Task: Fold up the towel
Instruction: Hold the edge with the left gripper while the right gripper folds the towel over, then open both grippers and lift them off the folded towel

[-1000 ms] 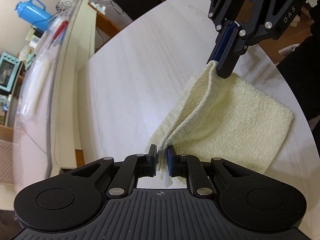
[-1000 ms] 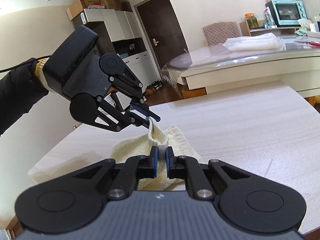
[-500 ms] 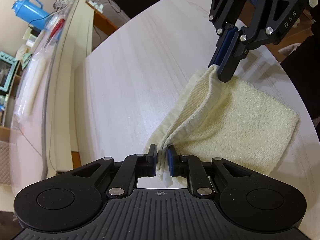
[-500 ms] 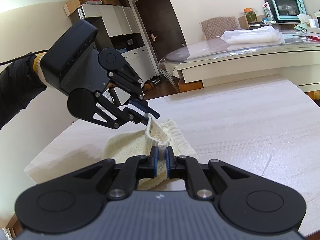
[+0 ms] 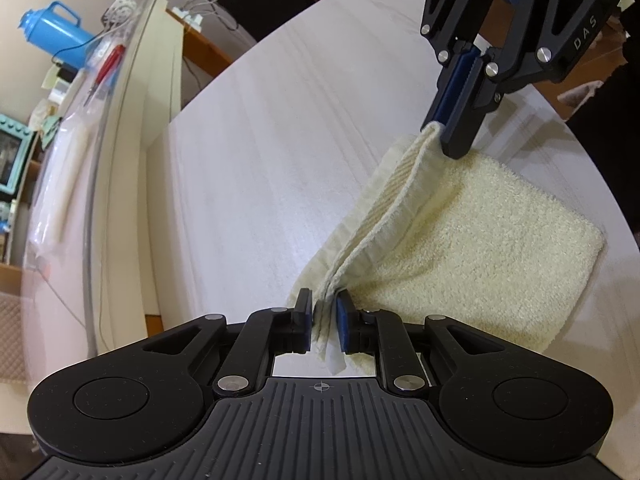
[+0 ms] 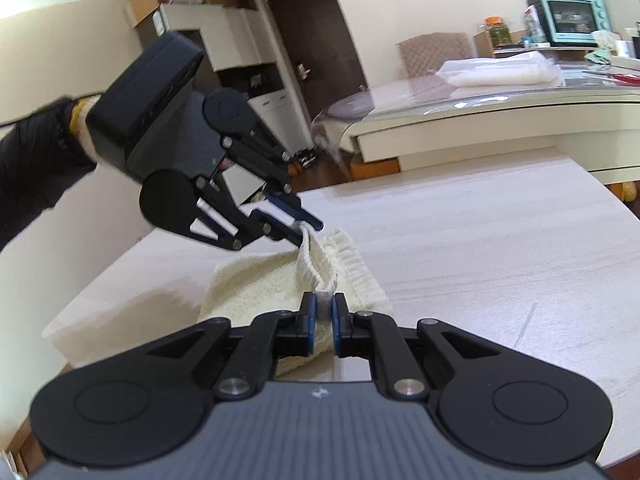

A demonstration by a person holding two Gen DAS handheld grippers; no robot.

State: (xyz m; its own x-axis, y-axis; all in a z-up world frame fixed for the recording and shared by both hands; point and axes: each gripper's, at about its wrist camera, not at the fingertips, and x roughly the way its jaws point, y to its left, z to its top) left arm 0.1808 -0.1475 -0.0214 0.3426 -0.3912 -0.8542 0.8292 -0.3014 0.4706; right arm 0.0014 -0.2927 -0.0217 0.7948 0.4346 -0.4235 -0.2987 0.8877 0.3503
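Pinching one hem corner each: left tongs (image 5: pixel 325 322) and right tongs (image 6: pixel 321 322) both clamp the cream towel (image 5: pixel 480 240), edge lifted btwn them. Rest of towel lies folded on the white surface (image 5: pixel 260 140), under and beside both tongs.

Pale wood-grain table (image 5: pixel 280 152). Behind it, cream glass-topped table (image 6: pixel 500 108) carrying clear plastic bag of white stuff (image 6: pixel 500 72). Mint toaster oven (image 6: pixel 572 18) on rear shelf, blue plastic jug (image 5: pixel 52 36), dark brown door (image 6: pixel 316 44), quilted beige chair (image 6: pixel 436 52).
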